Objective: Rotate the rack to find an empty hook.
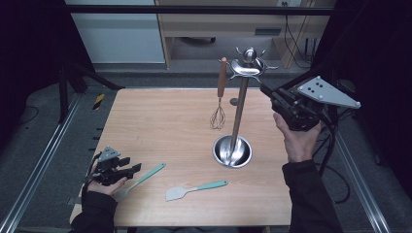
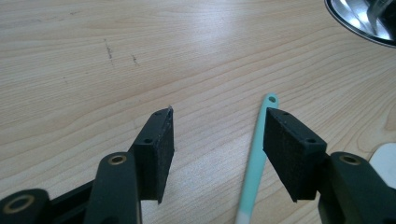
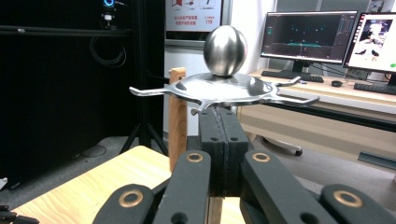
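Left tongs [image 1: 127,171] are resting wide open and empty on the tabletop [image 1: 160,126] at near left, straddling the teal-handled utensil [image 2: 256,161]; picking it up needs only closing. Right tongs [image 3: 223,140], shut and empty, are hovering just below the steel hanging rack's top disc [image 3: 219,88], beside the hung wooden-handled whisk [image 1: 219,97].

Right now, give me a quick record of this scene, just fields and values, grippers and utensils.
left gripper: open, low over the table, teal-handled utensil between its jaws, not gripped
right gripper: shut, nothing between the pads, raised beside the top of the utensil stand
whisk: hanging from the stand
spatula: lying flat near the front edge
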The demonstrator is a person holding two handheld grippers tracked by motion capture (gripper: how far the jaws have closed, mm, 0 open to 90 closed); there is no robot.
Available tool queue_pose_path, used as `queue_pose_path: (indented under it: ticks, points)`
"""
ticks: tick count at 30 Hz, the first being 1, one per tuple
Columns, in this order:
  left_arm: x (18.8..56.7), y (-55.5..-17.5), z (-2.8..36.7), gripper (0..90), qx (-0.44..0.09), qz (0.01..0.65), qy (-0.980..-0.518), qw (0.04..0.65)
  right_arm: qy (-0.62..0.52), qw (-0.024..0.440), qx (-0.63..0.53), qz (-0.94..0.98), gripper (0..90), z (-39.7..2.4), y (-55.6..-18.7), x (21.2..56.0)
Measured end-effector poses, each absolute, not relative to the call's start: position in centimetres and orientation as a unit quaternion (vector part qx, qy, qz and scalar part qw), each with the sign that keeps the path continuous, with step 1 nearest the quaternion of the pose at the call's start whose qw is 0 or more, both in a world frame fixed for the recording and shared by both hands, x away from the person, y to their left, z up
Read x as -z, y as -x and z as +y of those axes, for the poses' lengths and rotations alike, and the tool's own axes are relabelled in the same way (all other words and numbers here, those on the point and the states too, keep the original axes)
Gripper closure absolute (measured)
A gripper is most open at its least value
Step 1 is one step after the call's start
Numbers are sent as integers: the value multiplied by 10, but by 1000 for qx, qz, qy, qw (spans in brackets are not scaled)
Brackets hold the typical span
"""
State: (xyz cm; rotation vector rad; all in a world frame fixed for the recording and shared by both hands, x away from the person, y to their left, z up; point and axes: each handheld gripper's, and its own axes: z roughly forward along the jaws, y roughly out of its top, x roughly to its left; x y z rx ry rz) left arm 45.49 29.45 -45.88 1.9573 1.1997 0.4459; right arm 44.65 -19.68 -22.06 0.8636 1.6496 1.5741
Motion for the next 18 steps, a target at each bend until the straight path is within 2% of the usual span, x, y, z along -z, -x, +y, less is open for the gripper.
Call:
queue_pose_path:
  ticks: [5, 10, 18]
  points:
    - [458, -454, 295, 426, -172, 471, -770, 394, -341, 348, -597, 637, 900, -197, -447, 223]
    - [455, -454, 294, 422, -168, 471, -771, 395, -361, 343, -587, 638, 885, -210, -446, 240]
    - [448, -453, 290, 429, -160, 455, -778, 402, -399, 320, -551, 659, 810, -230, -446, 292]
